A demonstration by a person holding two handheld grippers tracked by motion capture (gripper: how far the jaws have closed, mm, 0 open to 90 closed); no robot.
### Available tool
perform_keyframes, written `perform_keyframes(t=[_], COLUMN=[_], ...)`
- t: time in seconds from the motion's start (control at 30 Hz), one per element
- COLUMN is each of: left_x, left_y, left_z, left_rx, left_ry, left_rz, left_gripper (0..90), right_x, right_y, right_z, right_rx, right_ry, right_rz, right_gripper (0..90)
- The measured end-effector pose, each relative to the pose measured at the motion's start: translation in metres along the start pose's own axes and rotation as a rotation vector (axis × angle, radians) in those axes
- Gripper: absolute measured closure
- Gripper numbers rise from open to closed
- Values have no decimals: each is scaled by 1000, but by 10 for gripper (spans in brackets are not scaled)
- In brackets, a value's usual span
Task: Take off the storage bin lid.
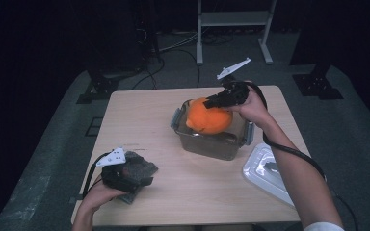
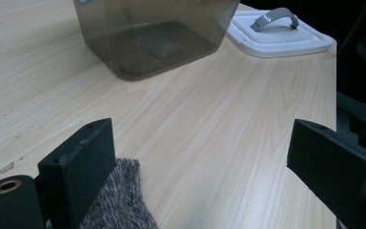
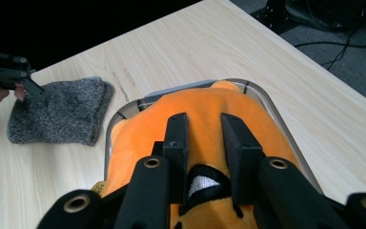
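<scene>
While the orange plush toy [image 1: 208, 117] bulges out of the top of the smoky clear container [image 1: 207, 144], the right tongs [image 1: 220, 101] pinch a fold of its fabric from above, jaws drawn narrow, probably to press it down into the tub. The toy sits in the container near the counter's [image 1: 139, 110] far right, too bulky to drop in by itself. The right gripper view adds what the high view lacks: a black-and-white stitched patch [image 3: 204, 183] caught between the jaws and the tub's rim ringing the toy. The white lid [image 1: 265, 168] lies aside at the right edge, presumably waiting until the toy is in. The left tongs [image 2: 205, 167] gape wide over a grey knitted piece [image 1: 137, 168] at the near left; the left gripper view shows nothing gripped, only the knit beside one jaw.
</scene>
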State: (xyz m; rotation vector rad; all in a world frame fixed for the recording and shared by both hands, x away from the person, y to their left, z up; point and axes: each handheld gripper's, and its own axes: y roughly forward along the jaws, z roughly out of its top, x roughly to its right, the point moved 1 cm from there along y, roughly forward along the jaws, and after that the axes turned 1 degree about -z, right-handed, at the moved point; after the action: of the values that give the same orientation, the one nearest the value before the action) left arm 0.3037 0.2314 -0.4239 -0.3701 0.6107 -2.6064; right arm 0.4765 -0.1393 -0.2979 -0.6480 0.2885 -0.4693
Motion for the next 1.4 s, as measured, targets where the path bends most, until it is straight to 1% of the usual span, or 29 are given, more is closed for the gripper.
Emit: perform_keyframes(t=[0.63, 0.8, 0.97, 1.13, 1.4], left_x=[0, 1, 0, 0, 0], left_y=[0, 0, 0, 0, -1], left_z=[0, 0, 0, 0, 0], left_rx=[1, 1, 2, 5, 4], left_ry=[2, 0, 0, -1, 0], left_rz=[-4, -5, -6, -6, -9], left_gripper=[83, 83, 83, 83, 83], right_x=[10, 13, 15, 17, 16], right_y=[12, 17, 21, 25, 35], right_z=[-11, -16, -20, -22, -26], right_rx=[-8, -19, -34, -39, -55], right_ry=[36, 37, 53, 52, 58], right_rz=[-2, -4, -8, -4, 5], right_gripper=[725, 725, 725, 725, 725])
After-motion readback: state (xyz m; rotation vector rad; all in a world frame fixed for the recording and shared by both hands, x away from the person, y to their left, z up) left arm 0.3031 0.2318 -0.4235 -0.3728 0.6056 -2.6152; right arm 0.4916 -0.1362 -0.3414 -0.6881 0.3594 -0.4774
